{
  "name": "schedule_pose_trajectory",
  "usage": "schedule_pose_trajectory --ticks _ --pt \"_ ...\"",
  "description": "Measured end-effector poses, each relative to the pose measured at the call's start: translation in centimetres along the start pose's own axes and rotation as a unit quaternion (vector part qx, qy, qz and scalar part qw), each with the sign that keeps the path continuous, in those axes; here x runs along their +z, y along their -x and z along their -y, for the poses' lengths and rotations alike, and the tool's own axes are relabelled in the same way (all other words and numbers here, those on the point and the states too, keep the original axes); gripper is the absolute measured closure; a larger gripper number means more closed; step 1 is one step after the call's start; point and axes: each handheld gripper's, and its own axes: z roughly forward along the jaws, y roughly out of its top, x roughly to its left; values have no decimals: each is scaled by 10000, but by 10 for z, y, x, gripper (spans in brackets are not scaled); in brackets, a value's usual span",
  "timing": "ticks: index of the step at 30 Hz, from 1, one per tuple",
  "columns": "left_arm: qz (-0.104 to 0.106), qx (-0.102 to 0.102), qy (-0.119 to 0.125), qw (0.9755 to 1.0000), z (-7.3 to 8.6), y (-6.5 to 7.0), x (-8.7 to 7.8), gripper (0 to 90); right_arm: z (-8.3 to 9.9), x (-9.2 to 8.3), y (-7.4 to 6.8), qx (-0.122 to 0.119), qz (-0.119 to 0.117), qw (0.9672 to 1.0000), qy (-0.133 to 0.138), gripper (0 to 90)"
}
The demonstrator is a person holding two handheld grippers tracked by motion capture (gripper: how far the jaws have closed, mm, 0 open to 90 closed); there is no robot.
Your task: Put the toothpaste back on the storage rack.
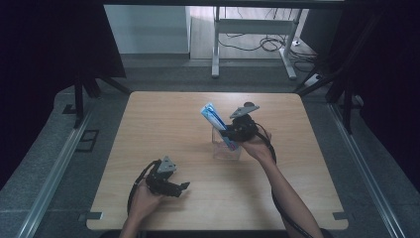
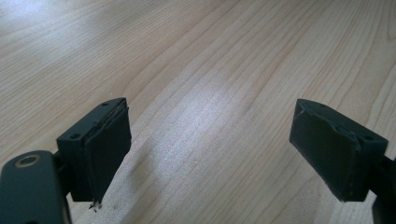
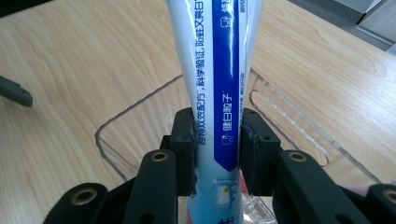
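A white and blue toothpaste tube (image 1: 212,117) (image 3: 219,70) stands tilted, leaning up and to the left in the high view, with its lower end inside a clear plastic container (image 1: 225,148) (image 3: 116,128) at the middle of the wooden table (image 1: 163,124). My right gripper (image 1: 229,133) (image 3: 217,149) is shut on the tube's lower part, a pad pressing each side, just above the container's rim. Near the table's front left my left gripper (image 1: 184,187) (image 2: 210,149) rests low over bare wood, open, with nothing between its jaws.
Beyond the table's far edge stand a white desk frame (image 1: 252,29) with cables on the floor. Dark stands and rails (image 1: 79,99) flank the table on both sides. Bare wood lies between the two grippers.
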Motion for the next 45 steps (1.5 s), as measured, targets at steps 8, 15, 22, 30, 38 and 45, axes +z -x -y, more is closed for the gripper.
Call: schedule_pose_trajectory --ticks 8,15,22,30,38,45 --pt "8 -10 4 10000 0 1 1 128 3 -1 -2 -66 -38 9999 -107 686" --pt "17 -6 -4 10000 0 2 1 128 5 -2 -6 -128 -53 9997 -186 655" --pt "20 13 -10 10000 -1 2 1 128 6 -4 -7 -136 -162 9997 -122 562" --pt "31 16 -11 10000 -1 2 2 128 3 -10 -7 -118 -134 9998 68 444" --pt "47 28 -34 10000 0 3 2 128 5 -16 -13 -254 -101 9995 145 297" --pt "48 18 -31 10000 0 3 2 128 5 -21 -18 -397 -33 9992 45 176"
